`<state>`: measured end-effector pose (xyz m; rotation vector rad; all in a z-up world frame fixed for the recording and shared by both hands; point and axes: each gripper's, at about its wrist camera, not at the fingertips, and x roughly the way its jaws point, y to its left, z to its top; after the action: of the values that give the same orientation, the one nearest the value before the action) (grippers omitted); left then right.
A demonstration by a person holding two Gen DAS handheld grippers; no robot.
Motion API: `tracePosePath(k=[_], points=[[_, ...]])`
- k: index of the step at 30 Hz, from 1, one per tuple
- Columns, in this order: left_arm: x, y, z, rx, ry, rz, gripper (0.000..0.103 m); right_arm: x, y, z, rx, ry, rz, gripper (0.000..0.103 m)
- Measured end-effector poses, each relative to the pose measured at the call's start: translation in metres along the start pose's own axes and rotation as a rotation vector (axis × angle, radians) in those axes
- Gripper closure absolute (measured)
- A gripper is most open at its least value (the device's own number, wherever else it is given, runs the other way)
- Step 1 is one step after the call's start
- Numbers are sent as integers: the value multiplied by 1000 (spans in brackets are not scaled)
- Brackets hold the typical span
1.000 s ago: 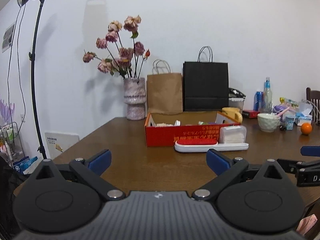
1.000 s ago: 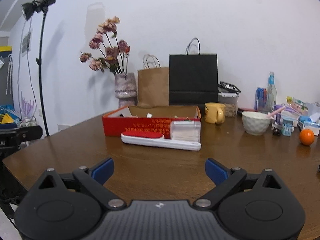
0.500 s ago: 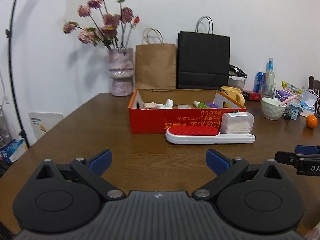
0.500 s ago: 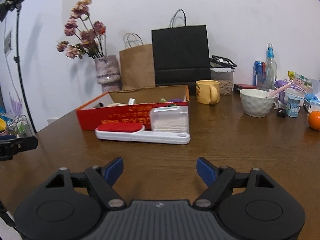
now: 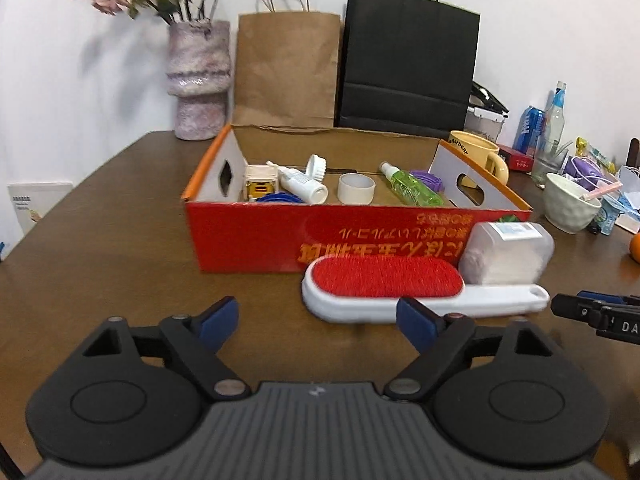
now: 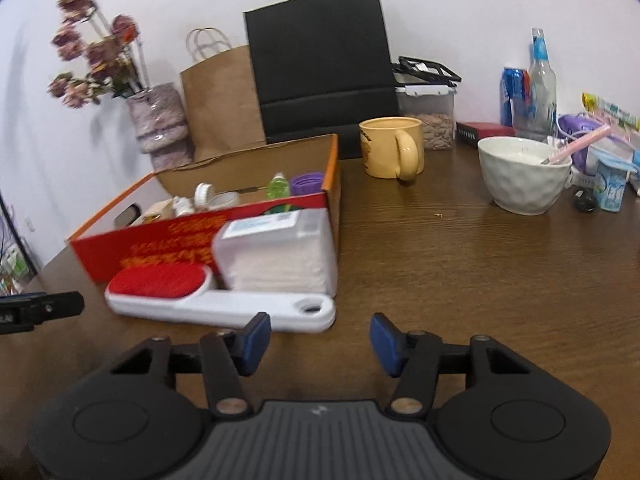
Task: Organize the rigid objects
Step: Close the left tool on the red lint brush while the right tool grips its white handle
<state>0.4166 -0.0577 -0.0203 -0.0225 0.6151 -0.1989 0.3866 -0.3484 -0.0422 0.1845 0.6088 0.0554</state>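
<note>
A white lint brush with a red pad (image 5: 384, 288) (image 6: 208, 300) lies on the brown table in front of an open red cardboard box (image 5: 352, 232) (image 6: 168, 236). A clear plastic box of white pads (image 5: 506, 254) (image 6: 276, 252) stands against the red box, just behind the brush handle. The red box holds small bottles, a tape roll and caps. My left gripper (image 5: 316, 320) is open and empty, just short of the brush's red end. My right gripper (image 6: 318, 340) is open and empty, just short of the brush handle's tip.
A yellow mug (image 6: 394, 152), a white bowl (image 6: 524, 174), bottles and small clutter stand to the right. A vase of dried flowers (image 5: 198, 80), a brown paper bag (image 5: 286, 70) and a black paper bag (image 5: 408, 60) line the wall behind the red box.
Both grippers have moved forward toward the brush and the red box, which now look much larger and nearer. The right gripper's jaws have narrowed slightly. Nothing on the table has moved.
</note>
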Motion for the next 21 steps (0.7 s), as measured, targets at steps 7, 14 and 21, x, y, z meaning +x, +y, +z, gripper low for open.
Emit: tracePosePath(k=[7, 14, 21], points=[[37, -2, 11, -8, 26, -25, 35, 22, -10, 5, 36, 20, 10, 67], [45, 1, 8, -29, 1, -79, 42, 31, -9, 8, 47, 16, 36, 72], [42, 1, 6, -48, -7, -91, 48, 37, -11, 10, 106, 34, 60, 83]])
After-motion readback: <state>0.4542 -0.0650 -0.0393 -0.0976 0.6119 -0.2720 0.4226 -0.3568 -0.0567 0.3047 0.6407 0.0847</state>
